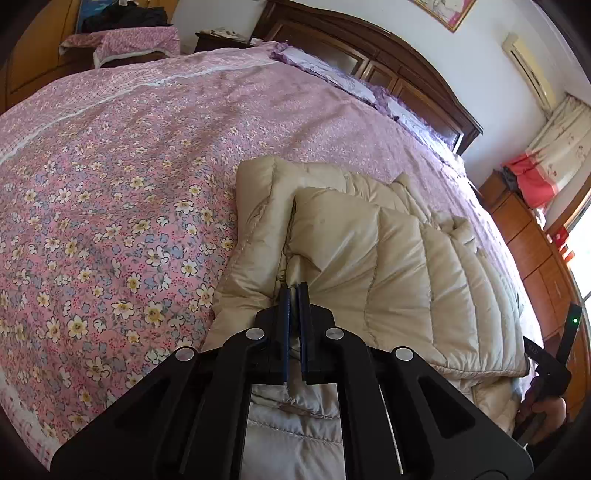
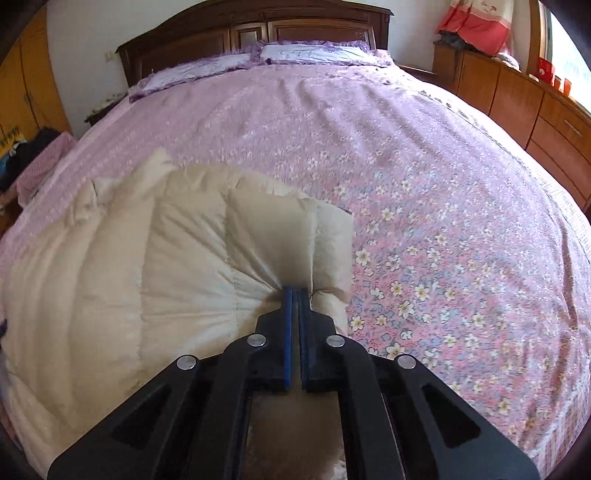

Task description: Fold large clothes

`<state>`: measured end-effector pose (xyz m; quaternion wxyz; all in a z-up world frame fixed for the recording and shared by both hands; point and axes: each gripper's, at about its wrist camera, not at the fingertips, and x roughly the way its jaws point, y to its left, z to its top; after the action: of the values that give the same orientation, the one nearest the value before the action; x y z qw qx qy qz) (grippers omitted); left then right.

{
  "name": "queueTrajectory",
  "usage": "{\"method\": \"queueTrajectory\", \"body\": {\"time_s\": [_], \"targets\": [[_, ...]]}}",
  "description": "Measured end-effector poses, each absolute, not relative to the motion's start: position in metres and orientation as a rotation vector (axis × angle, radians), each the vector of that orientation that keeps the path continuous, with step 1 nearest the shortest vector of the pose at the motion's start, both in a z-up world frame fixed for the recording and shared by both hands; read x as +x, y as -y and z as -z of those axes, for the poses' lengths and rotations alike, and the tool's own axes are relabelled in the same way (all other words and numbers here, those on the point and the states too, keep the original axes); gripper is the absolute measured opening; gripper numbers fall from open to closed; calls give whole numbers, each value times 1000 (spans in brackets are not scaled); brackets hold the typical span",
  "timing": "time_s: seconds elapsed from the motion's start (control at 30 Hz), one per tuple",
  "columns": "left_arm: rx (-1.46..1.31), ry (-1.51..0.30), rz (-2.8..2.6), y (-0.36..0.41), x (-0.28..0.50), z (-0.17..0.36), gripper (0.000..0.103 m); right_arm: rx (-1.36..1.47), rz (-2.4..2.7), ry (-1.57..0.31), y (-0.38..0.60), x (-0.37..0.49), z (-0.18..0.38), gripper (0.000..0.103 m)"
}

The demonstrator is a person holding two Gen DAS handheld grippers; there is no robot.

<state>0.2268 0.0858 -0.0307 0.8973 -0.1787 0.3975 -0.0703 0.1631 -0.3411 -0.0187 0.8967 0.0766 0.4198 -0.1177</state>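
Note:
A cream quilted down jacket (image 1: 391,258) lies on the bed, partly folded over itself. My left gripper (image 1: 294,286) is shut on a fold of the jacket near its left edge. In the right wrist view the same jacket (image 2: 147,258) fills the lower left. My right gripper (image 2: 295,291) is shut on a pinched fold near the jacket's right edge. The right gripper body and the hand holding it show in the left wrist view (image 1: 550,369) at the far right edge.
The bed has a pink floral cover (image 1: 110,221), also seen in the right wrist view (image 2: 443,221), purple pillows (image 2: 310,51) and a dark wooden headboard (image 2: 251,29). Wooden cabinets (image 2: 517,96) stand along the right side. A stool with a pink cloth (image 1: 125,44) stands at the far left.

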Motion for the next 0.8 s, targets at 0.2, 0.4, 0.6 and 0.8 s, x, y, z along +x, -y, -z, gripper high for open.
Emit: {"method": "queueTrajectory", "body": {"time_s": [0.2, 0.4, 0.6, 0.8], "targets": [[-326, -805, 185, -87, 216, 16, 21, 68, 202, -813, 337, 156, 6, 11], [-294, -753, 280, -104, 164, -14, 63, 23, 110, -605, 326, 89, -48, 94], [-253, -749, 414, -128, 103, -29, 73, -92, 58, -493, 303, 8, -74, 97], [-318, -833, 468, -165, 55, -24, 77, -1, -61, -551, 303, -50, -63, 97]]}}
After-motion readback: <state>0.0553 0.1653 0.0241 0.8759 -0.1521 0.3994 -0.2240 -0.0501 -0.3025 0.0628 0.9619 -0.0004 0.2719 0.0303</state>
